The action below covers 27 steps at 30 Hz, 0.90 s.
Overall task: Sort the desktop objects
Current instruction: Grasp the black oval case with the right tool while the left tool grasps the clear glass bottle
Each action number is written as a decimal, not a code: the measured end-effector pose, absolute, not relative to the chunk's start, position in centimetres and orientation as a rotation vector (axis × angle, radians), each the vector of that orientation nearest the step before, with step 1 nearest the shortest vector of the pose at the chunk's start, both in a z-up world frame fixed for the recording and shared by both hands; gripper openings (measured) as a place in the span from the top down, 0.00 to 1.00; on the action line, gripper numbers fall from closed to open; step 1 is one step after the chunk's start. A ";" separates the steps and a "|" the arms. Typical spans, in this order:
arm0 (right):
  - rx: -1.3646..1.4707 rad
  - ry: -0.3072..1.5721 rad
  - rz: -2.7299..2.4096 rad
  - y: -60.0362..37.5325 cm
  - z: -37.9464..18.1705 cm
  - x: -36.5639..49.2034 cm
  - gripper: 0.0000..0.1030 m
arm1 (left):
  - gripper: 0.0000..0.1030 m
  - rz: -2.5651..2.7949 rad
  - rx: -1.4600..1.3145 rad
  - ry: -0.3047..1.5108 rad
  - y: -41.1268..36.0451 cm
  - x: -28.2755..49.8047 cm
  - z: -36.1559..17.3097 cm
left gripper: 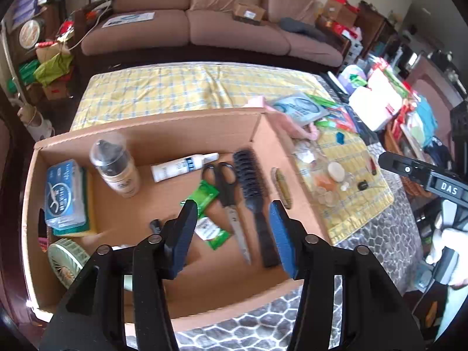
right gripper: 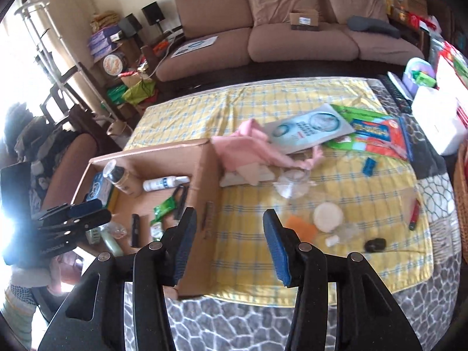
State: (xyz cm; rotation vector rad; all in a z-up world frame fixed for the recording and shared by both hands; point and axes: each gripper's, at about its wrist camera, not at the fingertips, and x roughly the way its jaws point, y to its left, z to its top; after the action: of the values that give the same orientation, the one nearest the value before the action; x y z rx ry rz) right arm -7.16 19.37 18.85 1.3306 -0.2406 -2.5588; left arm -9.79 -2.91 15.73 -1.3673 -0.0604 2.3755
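An open cardboard box lies on the table and holds a black hairbrush, scissors, a white tube, a capped bottle, a blue packet and green sachets. My left gripper is open and empty, hovering above the box. My right gripper is open and empty above the box's right wall. On the yellow cloth to its right lie a white round lid, an orange piece, a pink cloth and a red pen.
A brown sofa stands behind the table. Packets and a booklet lie at the cloth's far right. White boxes and clutter crowd the right side. A wicker basket is at the right edge.
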 end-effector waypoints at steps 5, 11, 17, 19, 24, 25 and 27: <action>1.383 -0.324 -2.639 27.2 18.1 -4.9 0.51 | 0.30 2.269 -1.300 -0.009 4.7 -8.0 16.8; 1.432 -0.394 -2.681 33.8 16.1 -2.7 0.50 | 0.03 2.186 -1.259 0.008 12.7 -7.5 16.6; 1.466 -0.468 -2.667 37.5 13.0 -2.9 0.47 | 0.00 2.172 -1.287 0.114 18.3 -8.0 13.0; 1.479 -0.483 -2.650 37.9 11.8 -3.6 0.47 | 0.01 2.174 -1.279 0.194 19.9 -8.0 11.4; 1.497 -0.502 -2.615 38.1 8.6 -5.8 0.47 | 0.10 2.177 -1.246 0.367 22.9 -7.9 7.9; 1.505 -0.502 -2.610 38.1 7.9 -6.3 0.47 | 0.14 2.180 -1.243 0.393 23.4 -8.1 7.3; 1.511 -0.492 -2.603 37.8 6.9 -7.1 0.47 | 0.22 2.188 -1.229 0.448 24.0 -8.4 6.3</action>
State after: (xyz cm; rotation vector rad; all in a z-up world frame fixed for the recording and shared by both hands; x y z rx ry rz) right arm -7.06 37.78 6.88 1.5106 -0.4917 -2.6030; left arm -8.43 23.97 6.32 -1.2288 0.4485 2.1883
